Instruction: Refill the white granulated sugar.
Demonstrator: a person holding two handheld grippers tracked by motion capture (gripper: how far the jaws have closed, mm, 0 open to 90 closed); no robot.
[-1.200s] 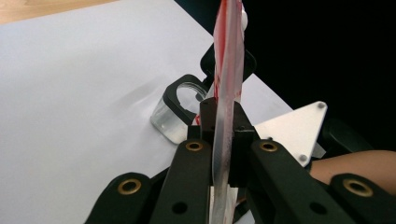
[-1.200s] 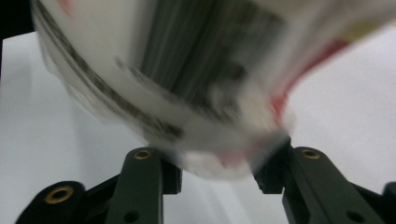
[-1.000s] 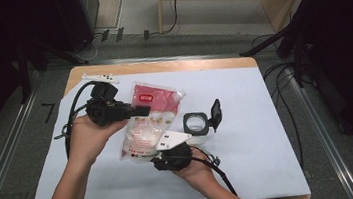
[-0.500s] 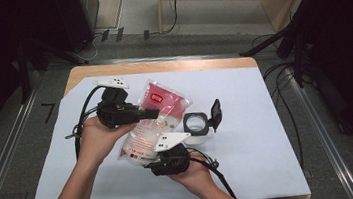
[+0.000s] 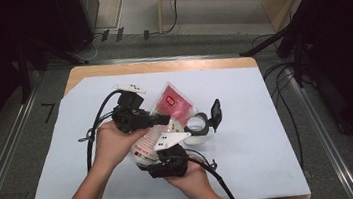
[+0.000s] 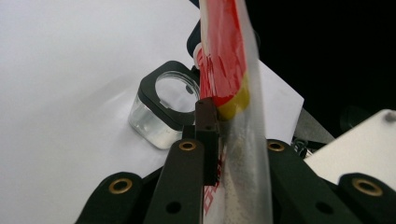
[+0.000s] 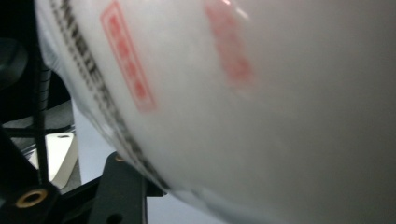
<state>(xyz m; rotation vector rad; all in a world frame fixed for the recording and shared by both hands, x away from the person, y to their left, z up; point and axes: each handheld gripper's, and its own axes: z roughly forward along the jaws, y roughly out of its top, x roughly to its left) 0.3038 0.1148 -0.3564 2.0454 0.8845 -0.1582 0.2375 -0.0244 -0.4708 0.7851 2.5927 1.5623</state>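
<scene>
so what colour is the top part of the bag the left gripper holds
Red, with a yellow patch at its lower edge; the bag shows best in the left gripper view.

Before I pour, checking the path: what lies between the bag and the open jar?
Nothing: in the left gripper view, bare white sheet separates the bag from the jar.

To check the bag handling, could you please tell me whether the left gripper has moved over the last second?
Yes. The left gripper, shut on the bag, has shifted right and toward the person, closer to the clear jar, which stayed put.
</scene>
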